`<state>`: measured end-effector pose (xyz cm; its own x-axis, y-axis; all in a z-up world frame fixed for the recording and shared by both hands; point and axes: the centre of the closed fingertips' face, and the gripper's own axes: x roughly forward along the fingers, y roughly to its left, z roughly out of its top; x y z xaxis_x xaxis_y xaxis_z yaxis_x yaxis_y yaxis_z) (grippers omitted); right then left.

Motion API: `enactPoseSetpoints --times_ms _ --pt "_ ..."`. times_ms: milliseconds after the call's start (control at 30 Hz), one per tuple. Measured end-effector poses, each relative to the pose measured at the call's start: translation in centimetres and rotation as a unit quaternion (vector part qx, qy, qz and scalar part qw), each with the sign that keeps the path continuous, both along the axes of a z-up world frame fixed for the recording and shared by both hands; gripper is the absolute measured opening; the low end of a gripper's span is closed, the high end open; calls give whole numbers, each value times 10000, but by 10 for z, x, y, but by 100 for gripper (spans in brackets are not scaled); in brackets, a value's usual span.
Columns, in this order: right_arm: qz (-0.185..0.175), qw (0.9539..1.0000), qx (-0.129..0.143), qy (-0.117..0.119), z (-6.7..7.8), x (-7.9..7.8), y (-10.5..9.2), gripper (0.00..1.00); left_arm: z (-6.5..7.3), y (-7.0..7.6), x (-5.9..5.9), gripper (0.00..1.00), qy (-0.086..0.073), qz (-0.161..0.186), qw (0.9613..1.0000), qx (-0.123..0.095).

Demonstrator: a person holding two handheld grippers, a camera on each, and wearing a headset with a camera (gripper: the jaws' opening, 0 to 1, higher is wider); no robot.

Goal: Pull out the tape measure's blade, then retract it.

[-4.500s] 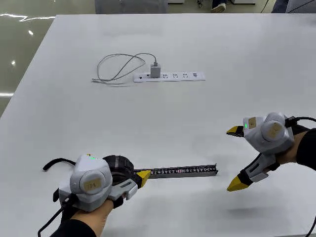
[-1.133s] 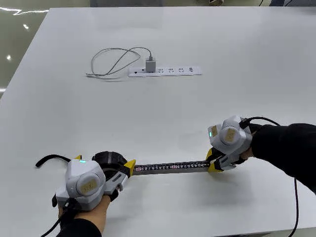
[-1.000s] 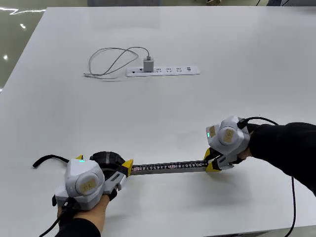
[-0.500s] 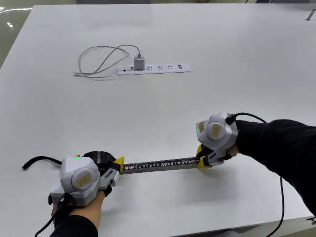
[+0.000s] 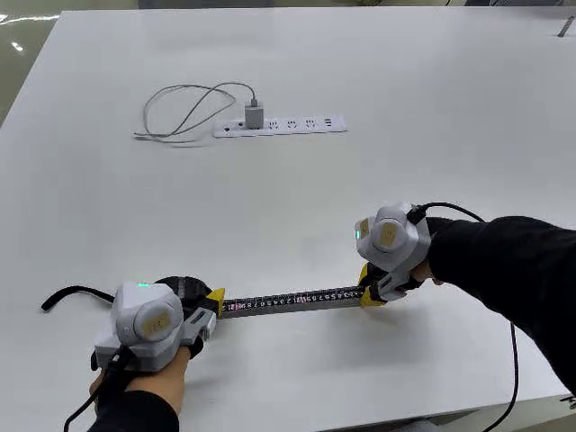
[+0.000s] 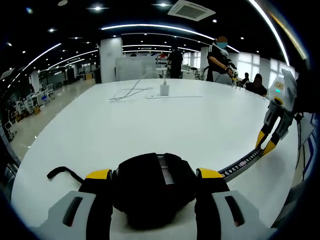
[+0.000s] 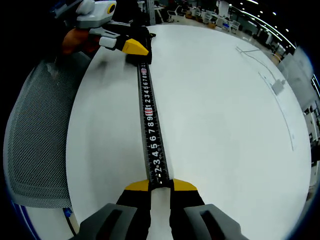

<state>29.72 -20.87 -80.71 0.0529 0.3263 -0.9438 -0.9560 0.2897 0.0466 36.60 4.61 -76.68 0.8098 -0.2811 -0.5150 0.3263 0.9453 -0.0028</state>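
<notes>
the right gripper (image 7: 160, 186), which had hung open and well apart from the tape a few seconds before, had come in to the free end of the blade (image 7: 149, 115) and closed its jaws on the tip. in the right gripper view the low numbers ran straight out from between the yellow tips. the left gripper (image 6: 154, 175) had not let go: its jaws stayed clamped on either side of the black tape measure case (image 6: 152, 192), which sat on the white table (image 5: 378, 81) near the person's edge. the blade lay flat on the table between the two grippers, about as far out as a second earlier; the shift in the head view looked like the camera's own. so the blade seemed already drawn, and with both ends held the next step was probably a guided feed back into the case — or a little more pull first; i could not tell which. the power strip (image 5: 279, 126) lay well apart.
</notes>
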Motion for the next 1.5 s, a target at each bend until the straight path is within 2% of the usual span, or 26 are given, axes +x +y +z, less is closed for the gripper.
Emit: enactPoseSetpoints --times_ms 100,400,533,600,733,900,1500 --pt "9 10000 -37 -4 0 1 0 10 0 0 0 62 58 -3 10000 8" --pt "-135 9999 30 -13 0 1 2 10 -1 0 0 62 65 -31 10000 -28" --pt "-72 10000 7 -24 0 1 3 10 -1 0 -1 62 95 -46 9999 -39" --pt "127 9999 1 -68 0 1 4 10 -1 0 0 62 110 -49 9999 -42" --pt "-12 10000 27 55 0 3 5 9 -2 1 0 62 118 -53 9999 -46" --pt "206 9998 -51 4 -1 1 7 10 -3 1 0 62 120 -60 9999 -49" --pt "244 9997 -65 -38 -1 1 14 10 -2 0 1 62 112 -69 9999 -32"
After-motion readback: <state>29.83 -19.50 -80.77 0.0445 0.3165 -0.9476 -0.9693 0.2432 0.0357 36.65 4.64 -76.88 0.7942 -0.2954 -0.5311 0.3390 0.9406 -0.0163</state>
